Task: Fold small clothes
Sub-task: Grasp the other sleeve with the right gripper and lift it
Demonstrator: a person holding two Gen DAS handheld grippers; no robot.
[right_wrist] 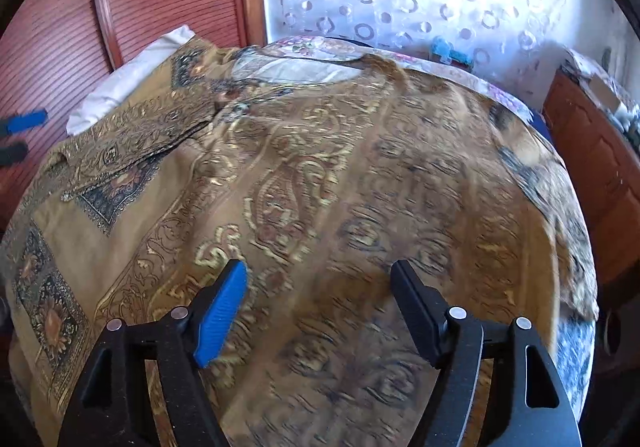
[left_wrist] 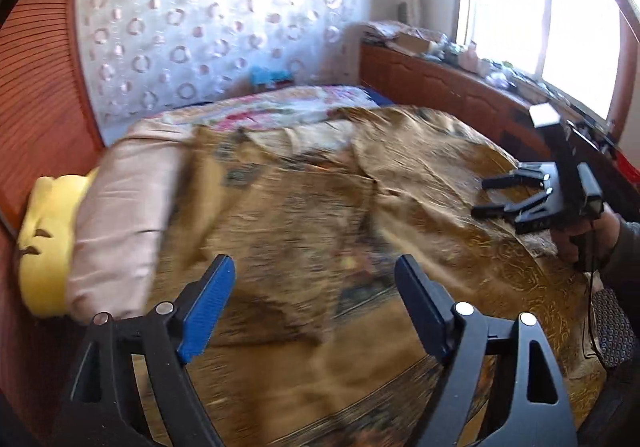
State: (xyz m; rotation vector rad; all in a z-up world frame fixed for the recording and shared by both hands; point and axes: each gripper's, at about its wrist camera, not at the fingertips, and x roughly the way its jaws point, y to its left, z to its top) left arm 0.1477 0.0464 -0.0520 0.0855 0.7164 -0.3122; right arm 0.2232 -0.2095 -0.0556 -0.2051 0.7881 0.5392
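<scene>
- Nearest in the left wrist view, the left gripper (left_wrist: 316,299) has its jaws spread wide with nothing between them; only blurred gold bedspread (left_wrist: 420,175) shows in the gap.
- The right gripper (right_wrist: 320,301) is the same in its own view: jaws wide apart, empty, over the patterned bedspread (right_wrist: 360,187).
- In the left wrist view the right gripper (left_wrist: 486,197) appears at the right, held in the person's hand (left_wrist: 588,235) low over the bed's window side, its jaws apart and pointing across the bed toward the left.
- At the left edge of the right wrist view the left gripper (right_wrist: 16,137) is seen only as two tips against the red panelling (right_wrist: 52,47).
- No small garment can be made out for certain on the bed. The likeliest candidates lie left of and beyond the left jaws: a pink satin fold (left_wrist: 120,215), perhaps a pillow or bedding, and a yellow item (left_wrist: 48,231) just beside it at the bed's edge by the panelling.
- If either is the piece to fold, the left gripper is clearly the nearer one, and the move would go forward and leftward; the pink fold's long axis runs roughly away from the camera.
- Farther off, a floral quilt (left_wrist: 280,107) lies at the bed's far end below the circle-patterned curtain (left_wrist: 208,19).
</scene>
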